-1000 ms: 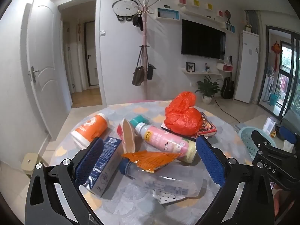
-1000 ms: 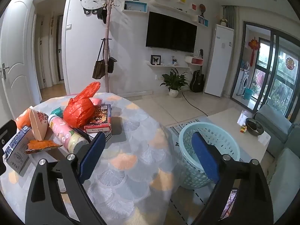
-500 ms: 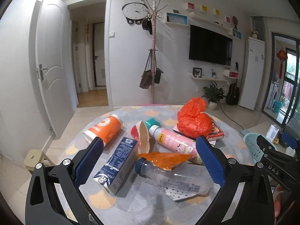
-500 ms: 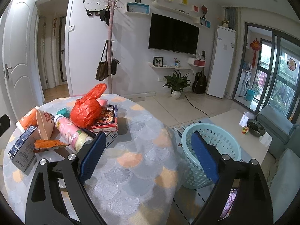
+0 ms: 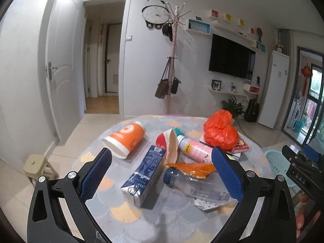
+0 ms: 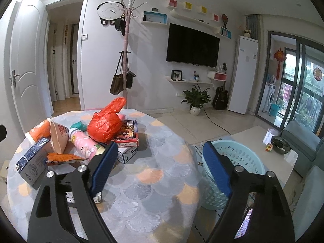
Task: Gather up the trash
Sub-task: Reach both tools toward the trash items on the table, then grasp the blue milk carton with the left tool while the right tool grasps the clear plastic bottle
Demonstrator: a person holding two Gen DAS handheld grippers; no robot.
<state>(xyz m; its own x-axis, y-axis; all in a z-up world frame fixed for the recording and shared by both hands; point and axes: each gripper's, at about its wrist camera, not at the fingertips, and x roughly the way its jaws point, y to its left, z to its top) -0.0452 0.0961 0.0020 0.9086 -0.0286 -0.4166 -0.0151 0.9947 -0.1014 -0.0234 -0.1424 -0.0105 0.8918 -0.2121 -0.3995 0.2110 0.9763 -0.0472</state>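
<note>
Step in hand: approach, as I judge it; nothing is picked up, all trash lies on the round scale-patterned tabletop (image 5: 129,212).
Left tool (image 5: 162,177): jaws wide, empty, poised over the near pile, framing the dark-blue rectangular drink carton (image 5: 144,177) and the clear plastic bottle with a blue cap (image 5: 194,186).
Right tool (image 6: 160,168): jaws wide, empty, over the bare side of the tabletop, with the pale-blue perforated plastic basket (image 6: 232,174) on the floor just past the edge.
Next move (judgement): lower the left tool onto one item, likely the carton, close across its narrow faces, then carry it to the basket.
Count, cups: one orange-and-white paper cup (image 5: 126,138) on its side; one red-and-cream paper cone cup (image 5: 171,144).
Count, bottles: one clear; one pink plastic bottle (image 5: 195,151).
Count, cartons: one.
Count, wrappers: one orange foil wrapper (image 5: 191,168) on the clear bottle.
Count, bags: one crumpled red plastic bag (image 5: 220,130), resting on one red printed flat box (image 6: 127,133).
Count, baskets: one.
Unclear: a small white patterned scrap under the clear bottle.
</note>
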